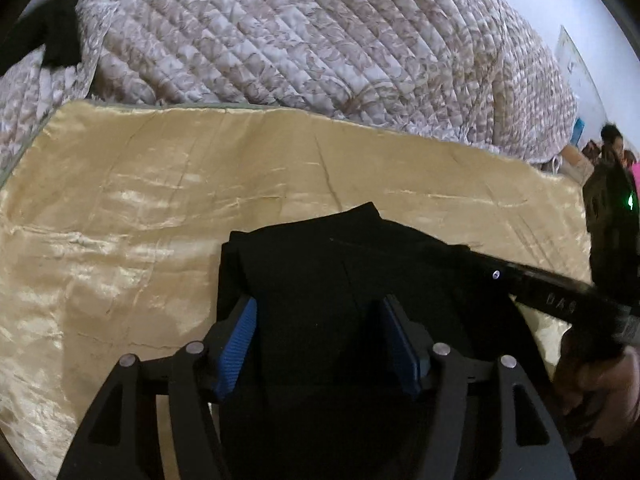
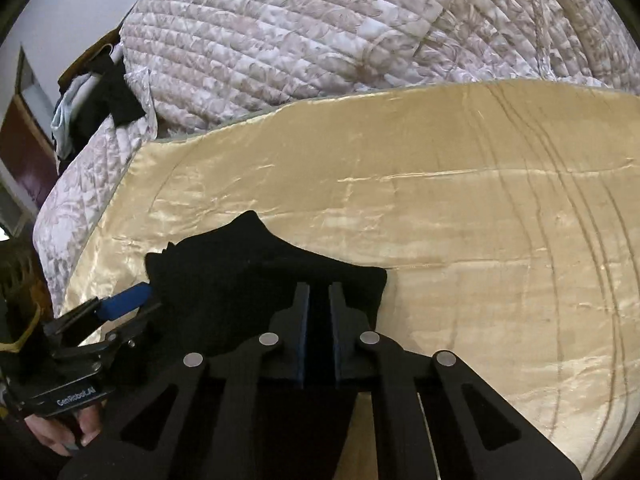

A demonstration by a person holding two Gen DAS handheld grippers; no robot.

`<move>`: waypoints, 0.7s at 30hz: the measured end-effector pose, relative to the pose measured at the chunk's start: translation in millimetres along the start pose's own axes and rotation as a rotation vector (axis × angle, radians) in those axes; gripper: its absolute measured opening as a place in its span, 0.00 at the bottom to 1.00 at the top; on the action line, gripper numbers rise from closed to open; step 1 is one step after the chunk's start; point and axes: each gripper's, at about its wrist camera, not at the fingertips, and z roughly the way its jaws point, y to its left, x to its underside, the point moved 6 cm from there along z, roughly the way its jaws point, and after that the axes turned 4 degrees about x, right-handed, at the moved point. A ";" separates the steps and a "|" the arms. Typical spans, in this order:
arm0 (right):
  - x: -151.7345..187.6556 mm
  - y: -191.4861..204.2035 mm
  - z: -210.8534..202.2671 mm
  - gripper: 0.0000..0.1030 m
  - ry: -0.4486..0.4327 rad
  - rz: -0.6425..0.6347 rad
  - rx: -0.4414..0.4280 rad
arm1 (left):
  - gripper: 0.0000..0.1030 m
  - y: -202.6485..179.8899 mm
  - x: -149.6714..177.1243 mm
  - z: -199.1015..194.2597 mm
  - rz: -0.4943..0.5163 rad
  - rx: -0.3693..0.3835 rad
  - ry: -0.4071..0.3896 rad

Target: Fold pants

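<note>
The black pants (image 1: 320, 248) lie bunched in a folded heap on a gold satin cloth (image 1: 140, 200). My left gripper (image 1: 320, 320) is open, its blue pads (image 1: 240, 340) standing wide on either side of the black fabric without pressing it. The right gripper (image 1: 500, 276) reaches in from the right onto the heap. In the right wrist view my right gripper (image 2: 319, 300) has its jaws nearly together on a strip of the pants (image 2: 224, 272) near their right edge. The left gripper (image 2: 136, 306) shows at the pants' left side.
A quilted patterned bedspread (image 1: 280, 40) rises behind the gold cloth (image 2: 440, 240). Dark clothes (image 2: 104, 96) are piled at the far left corner. A hand (image 1: 600, 392) holds the right gripper's handle. A person (image 1: 612, 140) is seen far off at the right.
</note>
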 end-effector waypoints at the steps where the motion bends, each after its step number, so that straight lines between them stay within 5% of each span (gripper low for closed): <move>1: -0.4 0.8 -0.4 0.08 -0.003 -0.002 -0.001 | 0.64 -0.5 0.4 -0.6 0.002 -0.002 0.000; 9: -1.2 1.7 -13.5 0.13 -0.030 0.001 0.019 | 0.64 0.1 0.6 -14.4 0.022 -0.034 -0.012; 21: 45.7 35.6 -71.1 0.14 -0.097 -0.086 0.017 | 0.64 -17.9 27.2 -55.1 0.074 -0.051 -0.058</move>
